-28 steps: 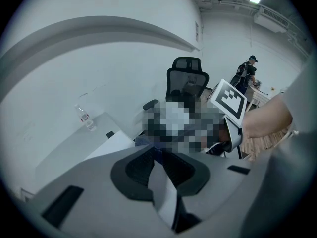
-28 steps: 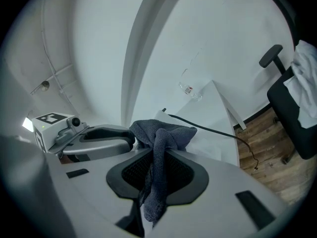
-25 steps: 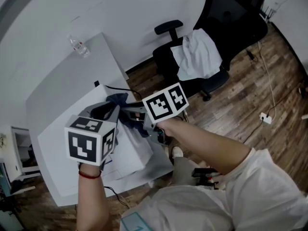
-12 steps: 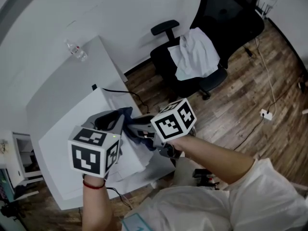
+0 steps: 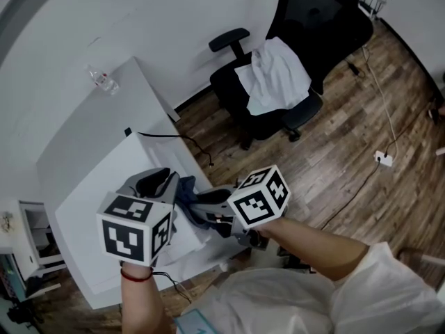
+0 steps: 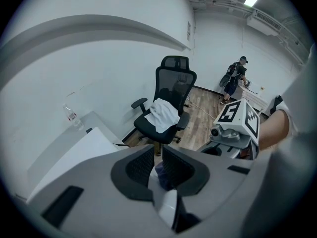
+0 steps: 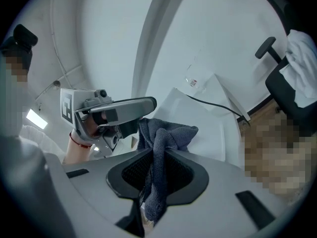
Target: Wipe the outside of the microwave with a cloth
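A white microwave (image 5: 132,160) sits on a white table (image 5: 83,120); in the right gripper view the microwave (image 7: 205,120) fills the middle. A dark blue cloth (image 5: 186,197) hangs over its near corner, stretched between both grippers. My right gripper (image 5: 200,204) is shut on the cloth (image 7: 166,133), which bunches up between its pads (image 7: 130,171). My left gripper (image 5: 163,181) comes in from the left. Its jaws stand almost together, with a bit of the cloth (image 6: 161,172) caught between them. In the right gripper view the left gripper (image 7: 146,114) touches the cloth's edge.
A clear plastic bottle (image 5: 101,80) stands at the table's far end. A black cord (image 5: 177,139) runs off the microwave's back. A black office chair (image 5: 292,54) with a white garment on it stands on the wood floor. A person (image 6: 237,76) is far across the room.
Both grippers have dropped toward me along the microwave's near corner, taking the cloth with them. The right gripper's cube has swung to the right and lower.
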Available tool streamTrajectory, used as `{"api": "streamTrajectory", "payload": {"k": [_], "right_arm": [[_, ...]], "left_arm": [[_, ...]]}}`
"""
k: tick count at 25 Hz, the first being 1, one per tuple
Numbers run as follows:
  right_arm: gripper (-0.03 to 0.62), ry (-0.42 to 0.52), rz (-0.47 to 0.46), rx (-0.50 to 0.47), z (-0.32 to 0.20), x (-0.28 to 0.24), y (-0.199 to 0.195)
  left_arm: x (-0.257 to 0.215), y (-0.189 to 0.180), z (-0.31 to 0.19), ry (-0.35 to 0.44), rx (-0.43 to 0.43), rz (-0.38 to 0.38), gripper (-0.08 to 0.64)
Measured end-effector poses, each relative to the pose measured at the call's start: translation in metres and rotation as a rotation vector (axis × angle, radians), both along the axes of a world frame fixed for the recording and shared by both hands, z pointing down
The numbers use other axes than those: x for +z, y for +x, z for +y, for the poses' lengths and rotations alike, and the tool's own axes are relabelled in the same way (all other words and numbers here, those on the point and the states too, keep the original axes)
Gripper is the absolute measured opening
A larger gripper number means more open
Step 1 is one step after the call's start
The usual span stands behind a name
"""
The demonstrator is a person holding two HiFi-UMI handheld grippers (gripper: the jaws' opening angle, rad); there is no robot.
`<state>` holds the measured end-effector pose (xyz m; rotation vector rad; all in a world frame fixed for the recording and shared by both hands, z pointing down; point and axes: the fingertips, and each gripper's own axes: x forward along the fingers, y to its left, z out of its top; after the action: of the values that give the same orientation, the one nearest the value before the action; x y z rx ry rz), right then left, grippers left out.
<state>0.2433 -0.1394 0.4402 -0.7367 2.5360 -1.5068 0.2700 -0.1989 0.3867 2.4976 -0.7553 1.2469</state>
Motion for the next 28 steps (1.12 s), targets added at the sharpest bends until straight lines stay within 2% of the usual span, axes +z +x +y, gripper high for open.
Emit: {"api": "streamTrajectory", "payload": {"k": [5,8,13,20,28], "right_arm": [[0.091,-0.041,-0.005,-0.074,0.032,0.008,-0.003],[0.091,-0.063,-0.020,-0.073,0.039,0.013,-0.002],[0.091,-0.061,0.009,-0.065,0.031,0.020,-0.001],[0.091,-0.056,0.000,0.001,0.021,0.025,0.002],[0.089,-0.008,0.021,-0.017,-0.018,0.023,0.004]], "left_arm": [[0.000,0.007,0.005,-0.004,0.015,0.003,0.052],[0.000,0.012,0.007,-0.002,0.022,0.001,0.052],[0.001,0.014,0.015,-0.008,0.025,0.001,0.052],[0.000,0.004,0.017,-0.001,-0.009,-0.002,0.052],[0.005,-0.003,0.009,0.015,-0.007,-0.071,0.051]]}}
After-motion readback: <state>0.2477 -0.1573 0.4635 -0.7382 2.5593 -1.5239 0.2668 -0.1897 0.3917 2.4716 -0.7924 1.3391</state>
